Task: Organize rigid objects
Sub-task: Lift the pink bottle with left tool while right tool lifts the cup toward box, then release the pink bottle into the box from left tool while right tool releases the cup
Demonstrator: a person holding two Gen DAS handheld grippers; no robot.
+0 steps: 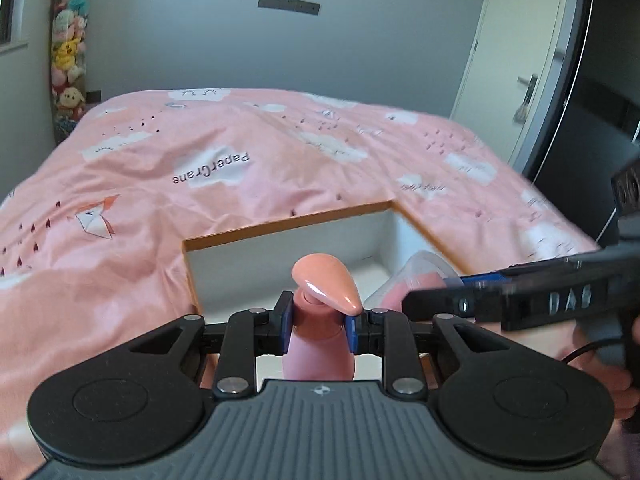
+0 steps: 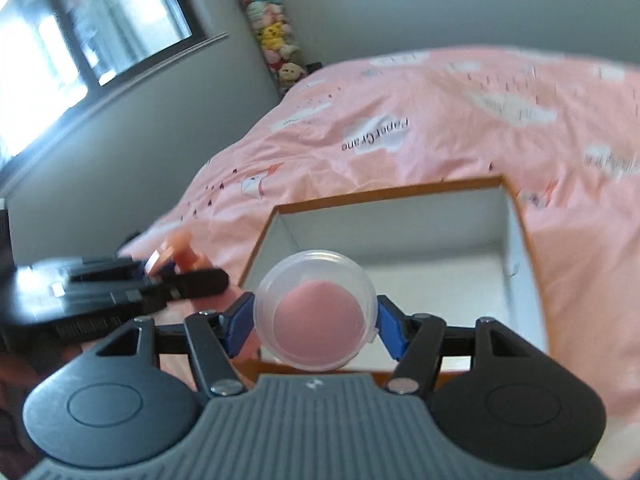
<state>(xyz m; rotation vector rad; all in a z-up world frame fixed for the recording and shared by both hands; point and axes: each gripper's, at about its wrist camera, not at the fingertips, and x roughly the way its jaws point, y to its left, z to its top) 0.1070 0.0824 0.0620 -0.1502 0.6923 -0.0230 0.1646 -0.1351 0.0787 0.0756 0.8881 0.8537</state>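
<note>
2 handheld grippers each carry a pink bottle above an open box on a bed.

The left gripper has its jaws nearly closed, clamping the neck of a pink pump bottle that stands upright, its pump head angled right. The right gripper has its jaws about half open, pressed on the sides of a clear-capped pink bottle whose long axis points toward the camera. The white box, with its brown rim, lies ahead of and below both grippers, sunk into a pink bedspread. The right gripper appears nearer the box opening, the left one beside the box's left edge; lowering forward would likely place either bottle inside.
</note>
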